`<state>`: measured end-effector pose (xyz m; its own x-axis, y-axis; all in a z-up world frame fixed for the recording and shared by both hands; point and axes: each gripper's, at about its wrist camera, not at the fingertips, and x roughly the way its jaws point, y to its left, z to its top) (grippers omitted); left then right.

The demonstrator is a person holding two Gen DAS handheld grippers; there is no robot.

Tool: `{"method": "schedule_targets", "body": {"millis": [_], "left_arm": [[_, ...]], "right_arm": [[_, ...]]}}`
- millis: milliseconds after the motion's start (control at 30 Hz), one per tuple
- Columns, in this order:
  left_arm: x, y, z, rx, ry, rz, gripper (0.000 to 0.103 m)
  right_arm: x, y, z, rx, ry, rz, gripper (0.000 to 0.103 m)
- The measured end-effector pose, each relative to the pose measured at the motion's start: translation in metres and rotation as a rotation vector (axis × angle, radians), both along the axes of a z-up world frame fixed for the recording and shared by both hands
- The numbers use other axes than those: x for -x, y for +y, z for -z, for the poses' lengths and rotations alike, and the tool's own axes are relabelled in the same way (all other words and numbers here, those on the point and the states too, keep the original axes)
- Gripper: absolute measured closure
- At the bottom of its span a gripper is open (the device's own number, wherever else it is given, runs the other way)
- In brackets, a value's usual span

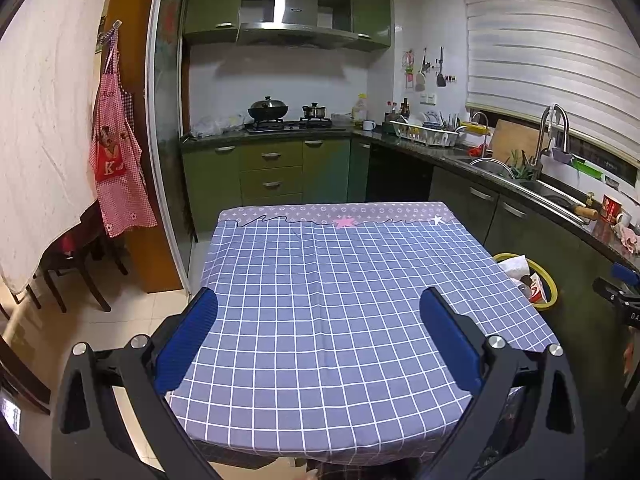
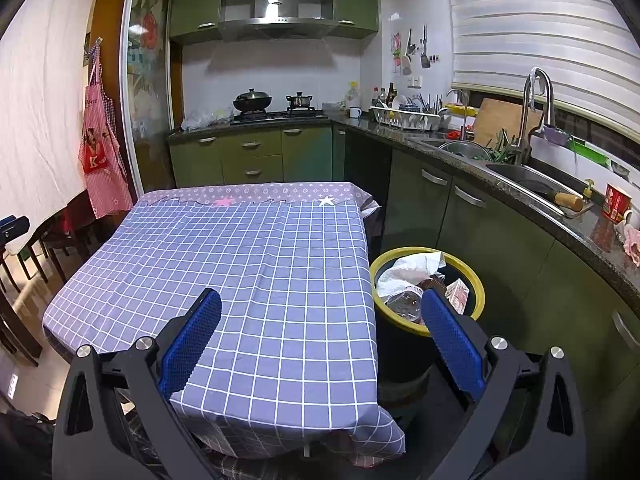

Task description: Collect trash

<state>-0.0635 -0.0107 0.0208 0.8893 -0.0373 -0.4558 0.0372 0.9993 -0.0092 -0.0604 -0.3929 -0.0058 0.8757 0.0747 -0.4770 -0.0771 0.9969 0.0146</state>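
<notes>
A black trash bin with a yellow rim (image 2: 476, 284) stands on the floor right of the table; it also shows in the left wrist view (image 1: 554, 284). Inside lie crumpled white paper (image 2: 408, 266), a clear plastic bottle (image 2: 404, 300) and a small red-and-white carton (image 2: 458, 294). My left gripper (image 1: 318, 304) is open and empty above the table's near edge. My right gripper (image 2: 320, 304) is open and empty above the table's near right corner, its right finger (image 2: 450, 340) in front of the bin. The table's blue checked cloth (image 1: 328, 300) bears no objects.
Green cabinets and a dark counter (image 2: 540, 216) with sink (image 2: 532, 184), red mug (image 2: 616, 202) and dish rack (image 2: 404, 116) run along the right. A stove with pots (image 1: 280, 114) is at the back. Chairs (image 1: 80, 264) and a red apron (image 1: 116, 152) are on the left.
</notes>
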Motion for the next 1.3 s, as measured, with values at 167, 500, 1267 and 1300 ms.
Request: {"method": "schedule_targets", "body": {"millis": [167, 500, 1267, 1300], "left_arm": [[0.0007, -0.0015, -0.0002, -0.003, -0.003, 0.001, 0.007], [-0.0006, -0.0035, -0.0004, -0.004, 0.002, 0.004, 0.007], [-0.0015, -0.0093, 0.004, -0.019, 0.018, 0.014, 0.007], [-0.0017, -0.0096, 0.004, -0.018, 0.02, 0.015, 0.007]], "right_arm": [[-0.0004, 0.0, -0.0006, -0.002, 0.001, -0.001, 0.005], [-0.0018, 0.0005, 0.0011, -0.006, 0.005, 0.001, 0.005], [-0.0032, 0.0043, 0.0053, -0.01, 0.01, 0.001, 0.005], [-0.0031, 0.0043, 0.0053, -0.01, 0.01, 0.002, 0.005]]}}
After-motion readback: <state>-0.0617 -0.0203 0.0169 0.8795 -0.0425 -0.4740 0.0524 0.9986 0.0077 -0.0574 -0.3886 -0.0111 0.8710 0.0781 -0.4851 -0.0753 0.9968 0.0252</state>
